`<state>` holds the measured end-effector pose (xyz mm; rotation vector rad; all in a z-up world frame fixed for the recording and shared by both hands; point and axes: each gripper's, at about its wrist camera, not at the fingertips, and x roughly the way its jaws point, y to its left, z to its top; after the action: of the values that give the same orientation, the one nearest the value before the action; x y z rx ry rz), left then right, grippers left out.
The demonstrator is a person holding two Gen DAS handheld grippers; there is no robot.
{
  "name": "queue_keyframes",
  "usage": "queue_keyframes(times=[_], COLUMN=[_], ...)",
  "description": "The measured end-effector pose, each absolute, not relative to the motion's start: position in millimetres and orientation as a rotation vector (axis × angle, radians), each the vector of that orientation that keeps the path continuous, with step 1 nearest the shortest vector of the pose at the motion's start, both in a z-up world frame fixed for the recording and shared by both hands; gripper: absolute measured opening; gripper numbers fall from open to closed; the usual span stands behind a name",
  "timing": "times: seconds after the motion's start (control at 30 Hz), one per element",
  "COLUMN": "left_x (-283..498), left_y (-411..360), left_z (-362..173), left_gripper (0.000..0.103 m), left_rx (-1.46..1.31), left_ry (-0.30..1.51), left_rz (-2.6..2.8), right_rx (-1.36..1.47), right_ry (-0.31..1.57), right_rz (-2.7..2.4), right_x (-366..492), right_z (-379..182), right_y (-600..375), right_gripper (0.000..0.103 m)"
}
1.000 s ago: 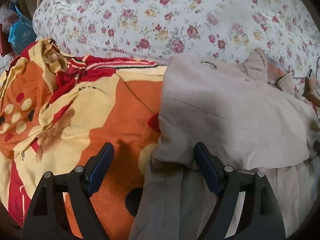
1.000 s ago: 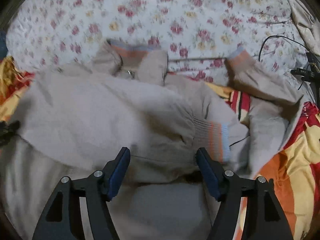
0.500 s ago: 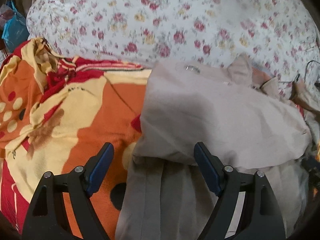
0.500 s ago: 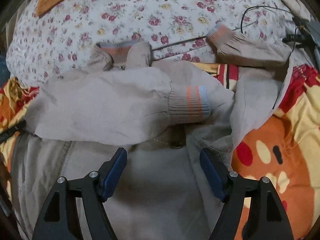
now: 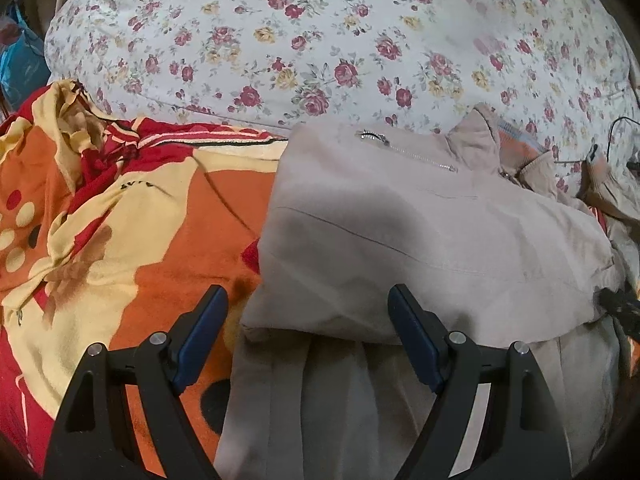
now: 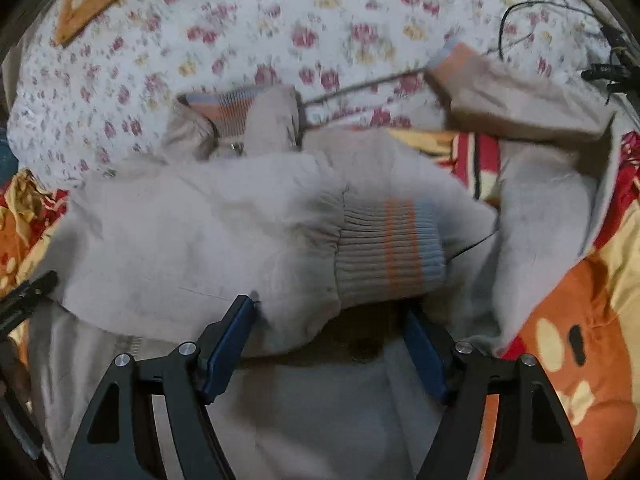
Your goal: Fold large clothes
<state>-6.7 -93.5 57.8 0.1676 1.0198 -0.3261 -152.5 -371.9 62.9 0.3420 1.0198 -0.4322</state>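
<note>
A beige jacket lies on the bed, one sleeve folded across its body. A zip shows near its top. In the right wrist view the jacket fills the middle; the folded sleeve ends in a ribbed cuff with orange and blue stripes. The other sleeve stretches to the far right. My left gripper is open and empty, over the jacket's left edge. My right gripper is open and empty, its fingers just under the folded sleeve near the cuff.
An orange, yellow and red blanket lies under the jacket and shows at the right too. A floral quilt lies behind. Black cables run at the far right. A blue bag sits far left.
The right gripper has moved forward to the folded sleeve; the cuff is now close between its fingers. The left view shifted slightly left and closer to the jacket. Both grippers stay open.
</note>
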Motion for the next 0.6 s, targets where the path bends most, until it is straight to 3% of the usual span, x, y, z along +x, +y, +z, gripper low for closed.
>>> queue_keyframes(times=[0.23, 0.6], left_x=[-9, -10], left_y=[-94, -95], left_z=[63, 65], left_gripper=[0.082, 0.082], left_rx=[0.172, 0.184], left_ry=[0.995, 0.978], left_rz=[-0.318, -0.323], right_rx=[0.294, 0.303], right_ry=[0.96, 0.93], right_rz=[-0.444, -0.475], right_x=[-169, -172], right_z=[94, 97], right_y=[-367, -383], right_gripper=[0.077, 0.077])
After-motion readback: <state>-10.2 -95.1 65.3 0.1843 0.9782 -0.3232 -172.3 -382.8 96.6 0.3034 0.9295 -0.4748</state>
